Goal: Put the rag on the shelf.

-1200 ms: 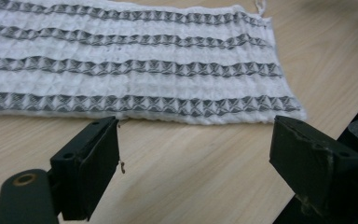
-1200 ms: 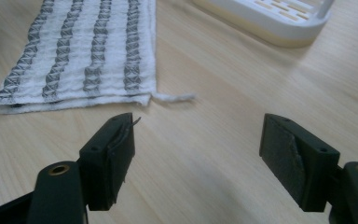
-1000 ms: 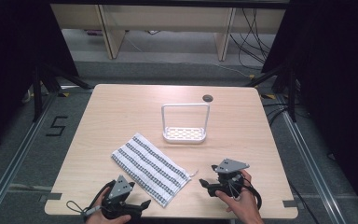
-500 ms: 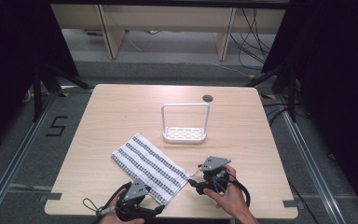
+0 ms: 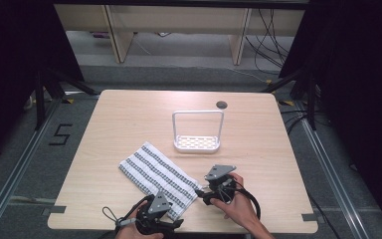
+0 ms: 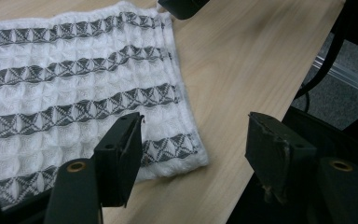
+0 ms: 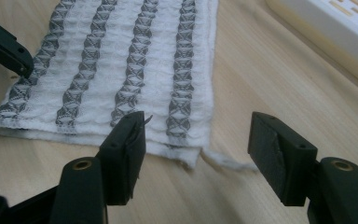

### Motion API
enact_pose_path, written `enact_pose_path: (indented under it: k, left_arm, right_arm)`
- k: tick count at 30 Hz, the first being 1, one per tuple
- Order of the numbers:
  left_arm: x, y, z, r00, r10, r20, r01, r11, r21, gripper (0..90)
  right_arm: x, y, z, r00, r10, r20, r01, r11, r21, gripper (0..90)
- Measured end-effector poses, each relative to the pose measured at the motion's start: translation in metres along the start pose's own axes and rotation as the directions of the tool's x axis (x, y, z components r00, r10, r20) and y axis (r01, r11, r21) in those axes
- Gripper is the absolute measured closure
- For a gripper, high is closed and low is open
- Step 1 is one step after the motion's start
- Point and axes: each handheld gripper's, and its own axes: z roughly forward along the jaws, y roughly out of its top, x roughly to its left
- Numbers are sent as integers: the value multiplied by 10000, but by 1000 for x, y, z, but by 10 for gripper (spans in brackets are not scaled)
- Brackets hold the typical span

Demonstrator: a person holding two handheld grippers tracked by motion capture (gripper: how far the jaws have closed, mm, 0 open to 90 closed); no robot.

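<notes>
A folded white towel (image 5: 156, 173) with grey stripes lies slantwise on the wooden table (image 5: 129, 114). My left gripper (image 5: 176, 224) is at the table's front edge, open, its jaws on either side of the towel's near corner (image 6: 186, 154) and just above it. My right gripper (image 5: 202, 194) comes in from the right, open, low over the towel's right-hand corner (image 7: 191, 156), where a loose edge sticks out. In the left gripper view (image 6: 196, 126) the towel (image 6: 74, 93) spreads to the left. In the right gripper view (image 7: 198, 123) the towel (image 7: 121, 70) lies ahead.
A white wire-framed rack (image 5: 197, 132) with a slotted base stands behind the towel, and its base edge (image 7: 326, 28) appears at the upper right of the right gripper view. A dark cable hole (image 5: 222, 105) sits near the table's far edge.
Both grippers have closed in on the towel's near end. The left one moved right along the front edge and the right one moved left. Both stay open.
</notes>
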Motion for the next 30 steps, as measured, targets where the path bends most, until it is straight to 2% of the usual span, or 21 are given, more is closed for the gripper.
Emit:
enact_pose_path:
  k: [1,2,3,4,5,7,10,11,12,13,18,19,22,23,24,25,26,27,28,29,30]
  left_arm:
    - [0,0,0,10000,0,0,0,10000,0,372]
    - [1,0,0,9997,212,-101,-211,9996,179,378]
    - [1,0,0,9997,212,-101,-211,9996,179,384]
    - [1,0,1,9998,179,-54,-178,9997,158,392]
    - [1,0,1,9998,179,-54,-178,9997,158,400]
    - [2,-1,3,9997,252,-18,-252,9991,332,413]
    - [4,-2,5,9988,450,-170,-440,9974,568,431]
    - [3,-3,6,9990,424,-132,-417,9977,526,441]
    - [4,-3,6,9984,561,-107,-554,9966,610,453]
    - [3,-3,7,9987,488,-168,-480,9977,479,469]
    - [4,-4,8,9968,704,-380,-681,9960,583,535]
    - [6,-3,6,9945,979,-381,-954,9935,627,550]
    - [7,-4,7,9946,939,-443,-912,9940,610,600]
    - [7,-4,5,9918,1189,-463,-1157,9911,652,625]
    - [6,-5,6,9945,987,-348,-971,9943,445,649]
    - [8,-5,5,9911,1233,-509,-1202,9910,593,670]
    - [8,-5,6,9923,1123,-526,-1093,9923,579,693]
    - [10,-5,5,9899,1319,-514,-1291,9901,556,711]
    - [10,-5,5,9911,1277,-377,-1256,9906,538,732]
    - [12,-5,5,9882,1432,-543,-1401,9885,575,757]
    - [12,-5,6,9906,1267,-508,-1237,9905,594,777]
  right_arm:
    - [0,0,0,10000,0,0,0,10000,0,384]
    - [2,1,4,9999,168,-11,-168,9998,62,394]
    - [2,1,4,9999,168,-11,-168,9998,62,394]
    - [0,2,6,10000,-56,-21,56,9998,168,402]
    - [0,2,8,10000,-35,-21,35,10000,9,405]
    - [1,3,8,10000,-4,-57,5,9997,224,409]
    - [2,3,12,10000,43,-26,-42,9996,262,417]
    - [1,3,13,9998,-191,-89,194,9992,358,419]
    - [1,3,16,9995,-308,-62,309,9993,227,426]
    - [1,4,15,9998,-184,-60,186,9990,406,431]
    - [1,4,19,9989,-437,-166,446,9973,582,451]
    - [2,4,21,9991,-386,-167,395,9976,569,465]
    - [2,3,21,9991,-309,-290,325,9979,560,505]
    - [3,3,21,9991,-329,-272,343,9979,543,526]
    - [4,3,21,9993,-209,-323,228,9981,575,541]
    - [4,3,21,9993,-205,-308,222,9984,529,545]
    - [5,3,21,9995,-32,-305,50,9983,575,557]
    - [5,2,21,9996,-54,-282,69,9984,554,569]
    - [6,3,20,9996,45,-289,-27,9980,634,581]
    - [9,2,19,9989,385,-281,-366,9971,664,611]
    - [8,2,18,9992,290,-284,-268,9969,735,633]
